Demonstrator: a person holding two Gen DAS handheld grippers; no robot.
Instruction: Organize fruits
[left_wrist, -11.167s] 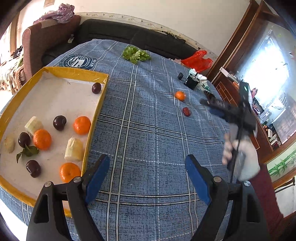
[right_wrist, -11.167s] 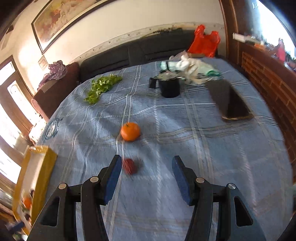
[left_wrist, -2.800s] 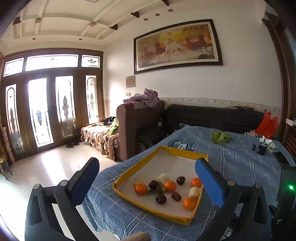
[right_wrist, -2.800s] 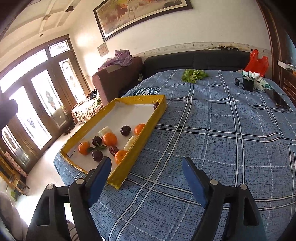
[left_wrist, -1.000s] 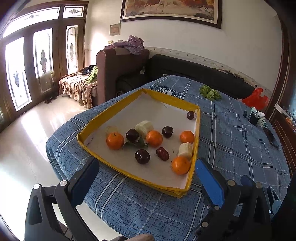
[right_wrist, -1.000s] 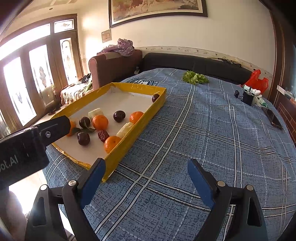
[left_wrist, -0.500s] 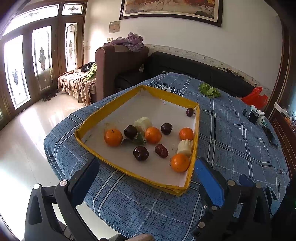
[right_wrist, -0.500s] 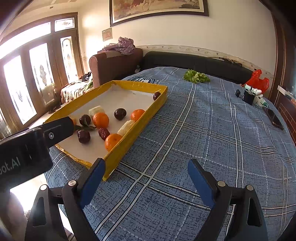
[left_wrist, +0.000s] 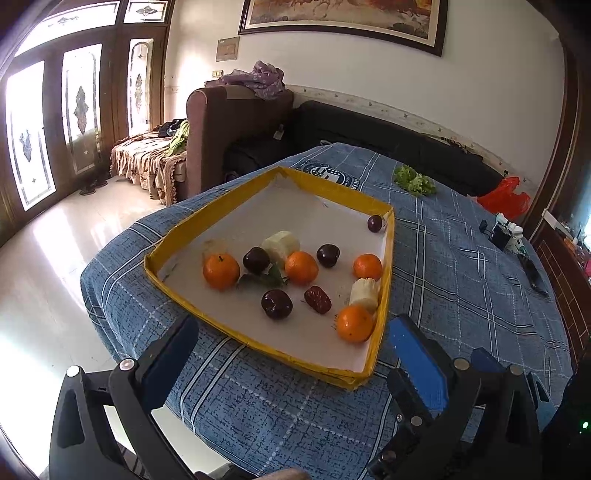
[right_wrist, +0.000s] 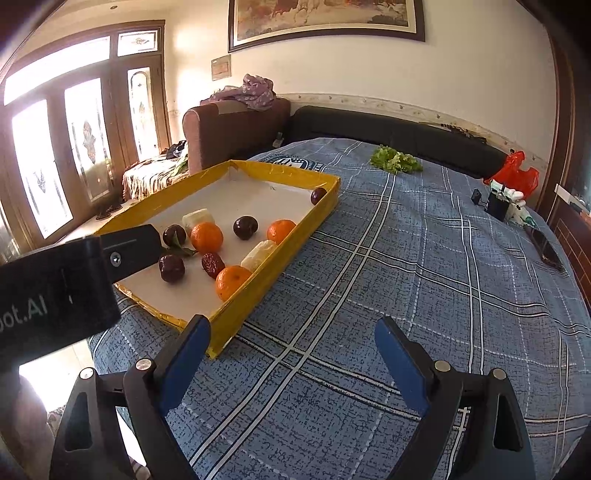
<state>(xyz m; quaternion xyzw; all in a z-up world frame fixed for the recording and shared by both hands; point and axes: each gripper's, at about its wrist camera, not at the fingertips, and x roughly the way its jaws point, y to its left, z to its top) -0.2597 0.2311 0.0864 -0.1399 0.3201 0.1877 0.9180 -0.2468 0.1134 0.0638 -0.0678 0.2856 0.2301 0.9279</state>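
A yellow-rimmed tray (left_wrist: 384, 280) (right_wrist: 258, 295) sits on the blue checked tablecloth. It holds several oranges (left_wrist: 221, 270), dark plums (left_wrist: 276, 303), a red date (left_wrist: 317, 299) (right_wrist: 212, 264) and banana pieces (left_wrist: 364, 292). One plum (left_wrist: 374, 223) (right_wrist: 318, 195) lies in the tray's far corner. My left gripper (left_wrist: 291, 354) is open and empty, just short of the tray's near edge. My right gripper (right_wrist: 291, 354) is open and empty above the cloth, right of the tray. The left gripper's body (right_wrist: 55, 284) shows in the right wrist view.
Green lettuce (left_wrist: 413, 181) (right_wrist: 395, 158) lies at the far side of the table. A black cup with small items (right_wrist: 498, 205), a red bag (right_wrist: 513, 170) and a phone (right_wrist: 548, 251) are at the far right. A sofa stands behind the table.
Both grippers have moved slightly closer to the table and tray over the last second. Both stay open. The orange and date seen on the cloth 11 s ago now lie in the tray.
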